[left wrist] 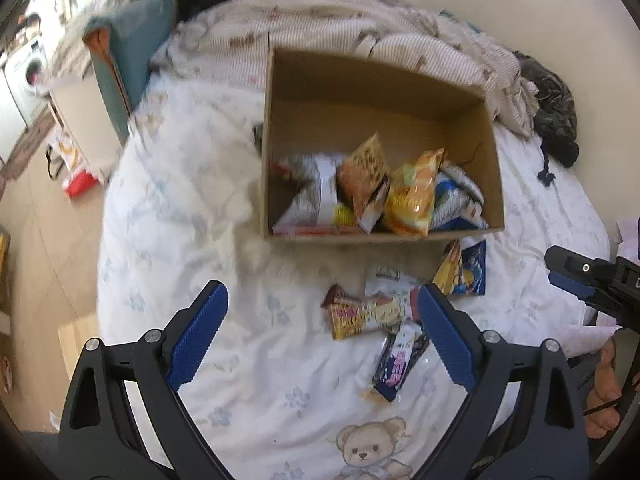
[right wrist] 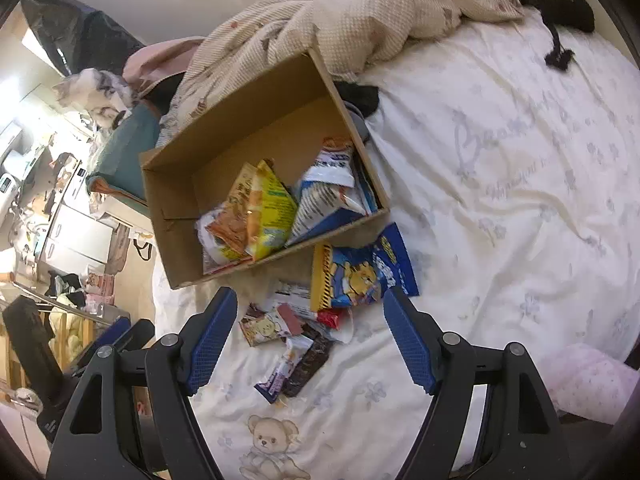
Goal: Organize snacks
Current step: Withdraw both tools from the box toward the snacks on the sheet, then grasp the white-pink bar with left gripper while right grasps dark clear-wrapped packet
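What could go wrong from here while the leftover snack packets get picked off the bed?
The loose packets overlap in a pile, so the open right tool may pinch two at once. The blue-and-yellow bag touches the cardboard box, so lifting it could nudge the box. The soft sheet may bunch between the fingers.

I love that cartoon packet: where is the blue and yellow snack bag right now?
The blue and yellow snack bag lies on the bedsheet, outside the cardboard box, against its near corner, beside the loose snack pile.
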{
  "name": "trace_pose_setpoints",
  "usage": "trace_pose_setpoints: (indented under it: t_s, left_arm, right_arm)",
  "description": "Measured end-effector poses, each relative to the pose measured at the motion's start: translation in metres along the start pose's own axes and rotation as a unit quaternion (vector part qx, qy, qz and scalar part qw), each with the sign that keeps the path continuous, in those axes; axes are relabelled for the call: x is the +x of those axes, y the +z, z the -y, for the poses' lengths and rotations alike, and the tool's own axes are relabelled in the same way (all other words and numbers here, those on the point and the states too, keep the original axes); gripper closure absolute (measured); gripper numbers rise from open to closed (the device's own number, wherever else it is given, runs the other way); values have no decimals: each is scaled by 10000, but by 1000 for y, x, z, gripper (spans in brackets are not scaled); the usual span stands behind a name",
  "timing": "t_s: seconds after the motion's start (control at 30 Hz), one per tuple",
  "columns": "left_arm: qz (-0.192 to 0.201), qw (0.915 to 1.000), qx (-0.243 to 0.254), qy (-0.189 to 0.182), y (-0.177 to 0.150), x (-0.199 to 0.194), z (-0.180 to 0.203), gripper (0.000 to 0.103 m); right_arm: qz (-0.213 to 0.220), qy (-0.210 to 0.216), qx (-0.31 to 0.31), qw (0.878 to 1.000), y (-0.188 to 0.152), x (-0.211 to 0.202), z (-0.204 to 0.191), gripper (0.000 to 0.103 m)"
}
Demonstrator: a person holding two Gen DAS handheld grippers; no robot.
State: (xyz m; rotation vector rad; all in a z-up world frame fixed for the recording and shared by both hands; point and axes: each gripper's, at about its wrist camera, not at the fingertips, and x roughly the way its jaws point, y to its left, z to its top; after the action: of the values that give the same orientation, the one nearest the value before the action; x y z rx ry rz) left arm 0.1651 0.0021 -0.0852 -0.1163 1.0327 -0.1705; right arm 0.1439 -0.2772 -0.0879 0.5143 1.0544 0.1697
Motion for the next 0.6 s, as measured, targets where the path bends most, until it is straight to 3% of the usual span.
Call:
trace_pose_setpoints:
  t_s: [0.17,0.23,0.3,0.43,0.57,0.6]
  left_arm:
    - [-771,9965,-42,-323,-19,35,15,9]
    - [-1097,9921,131,-590,-28,51,32,9]
    - [-1422,9865,535,-619,-40,71,56,10]
    - [-1805,9773,919,-617,-55,100,78,36]
    - [-1924,9750,953,-573,-59,113,77,85]
    - [-1906,9755,918,-598,-57,111,75,88]
  right_arm:
    - [-107,-217,63,9997,0,5,15,25]
    - [-134,-199,173,9996,1,6,22,25]
    - [-109,-196,262,9994,2,5,27,25]
    - [-11,-199,336,9992,4,0,31,25]
    - [78,-141,467,9988,6,-5,36,25]
    - [77,-128,507,9986,7,-4,37,25]
